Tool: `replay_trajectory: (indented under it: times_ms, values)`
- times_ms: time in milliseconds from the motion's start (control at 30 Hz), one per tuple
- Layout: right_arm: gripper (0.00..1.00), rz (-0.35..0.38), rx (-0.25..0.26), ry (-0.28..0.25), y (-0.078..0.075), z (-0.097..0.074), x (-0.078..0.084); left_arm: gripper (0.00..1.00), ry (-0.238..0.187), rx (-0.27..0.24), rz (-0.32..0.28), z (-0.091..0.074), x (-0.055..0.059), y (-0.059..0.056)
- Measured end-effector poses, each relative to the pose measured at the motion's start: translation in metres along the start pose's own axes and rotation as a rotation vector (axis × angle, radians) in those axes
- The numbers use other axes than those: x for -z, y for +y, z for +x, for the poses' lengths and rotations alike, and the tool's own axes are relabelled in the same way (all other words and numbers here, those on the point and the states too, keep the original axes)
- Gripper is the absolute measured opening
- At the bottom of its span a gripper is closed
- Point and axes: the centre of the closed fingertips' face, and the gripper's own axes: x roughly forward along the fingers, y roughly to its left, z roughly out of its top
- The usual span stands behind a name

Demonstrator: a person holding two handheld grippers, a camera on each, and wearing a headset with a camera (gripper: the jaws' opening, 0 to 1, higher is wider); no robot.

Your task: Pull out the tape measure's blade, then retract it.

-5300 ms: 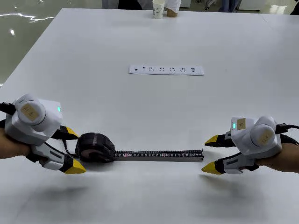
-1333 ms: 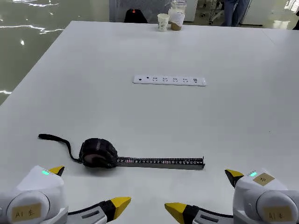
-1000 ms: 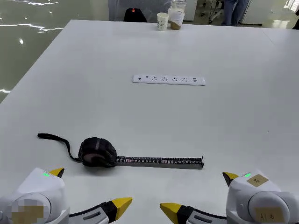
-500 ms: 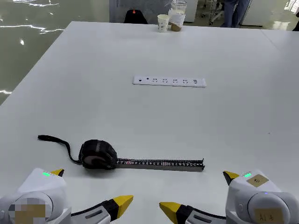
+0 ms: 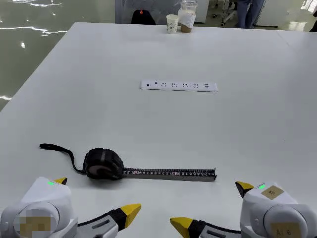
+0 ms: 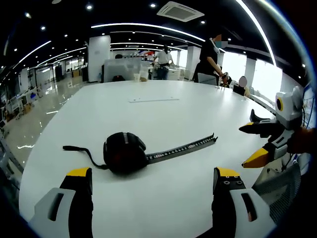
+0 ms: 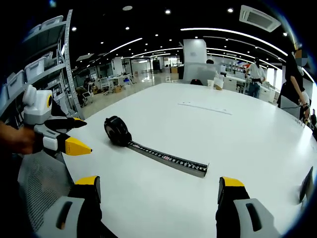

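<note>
Head view: I'm holding the left gripper (image 5: 95, 195) low at about 7 o'clock, jaws spread wide with nothing between them. I'm holding the right gripper (image 5: 212, 205) at 5 o'clock, spread just as wide and empty. Both are hanging at my edge of the table (image 5: 237, 64), apart from the case (image 5: 102, 163).

A few seconds ago the left was around the case and the right was at the blade's tip; now both have backed off. The case is lying at 12 o'clock from the left gripper. Its blade (image 5: 168, 173) is running flat toward 3 o'clock, and its strap (image 5: 57, 148) is trailing off toward 10 o'clock.

The blade is staying out with nothing holding it. So I'm judging the pull-out done and the lock probably on. Retraction is what's remaining, and that will likely need the left back on the case.

The table is plain white. A power strip (image 5: 179, 86) is lying at 12 o'clock beyond the blade, and a cup (image 5: 172, 23) is standing at the far edge. Around it, a glossy floor (image 5: 29, 29) is catching the ceiling lights (image 6: 148, 25), and people (image 6: 209, 59) are standing past the far end.
</note>
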Motion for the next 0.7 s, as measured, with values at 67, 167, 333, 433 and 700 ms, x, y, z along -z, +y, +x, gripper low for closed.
replay_trajectory:
  times_ms: [67,167,333,433,700]
  values:
    - [0.98,-0.006,-0.013,-0.002,-0.001,0.0,0.0,0.99,-0.008,-0.002,0.0,0.001,-0.002,0.0]
    - [0.99,-0.022,-0.034,-0.003,-0.001,0.001,0.002,0.99,-0.009,-0.005,0.006,0.005,-0.001,0.0]
    - [0.99,-0.037,-0.061,-0.012,-0.004,0.003,0.001,0.99,-0.01,-0.002,-0.004,0.008,-0.001,-0.001]
    - [0.99,-0.042,-0.073,-0.01,-0.006,0.004,0.001,0.99,-0.009,0.005,0.008,0.011,-0.001,-0.003]
    - [0.99,-0.066,-0.117,0.006,-0.012,0.01,0.001,0.99,-0.005,0.0,0.007,0.016,-0.001,-0.001]
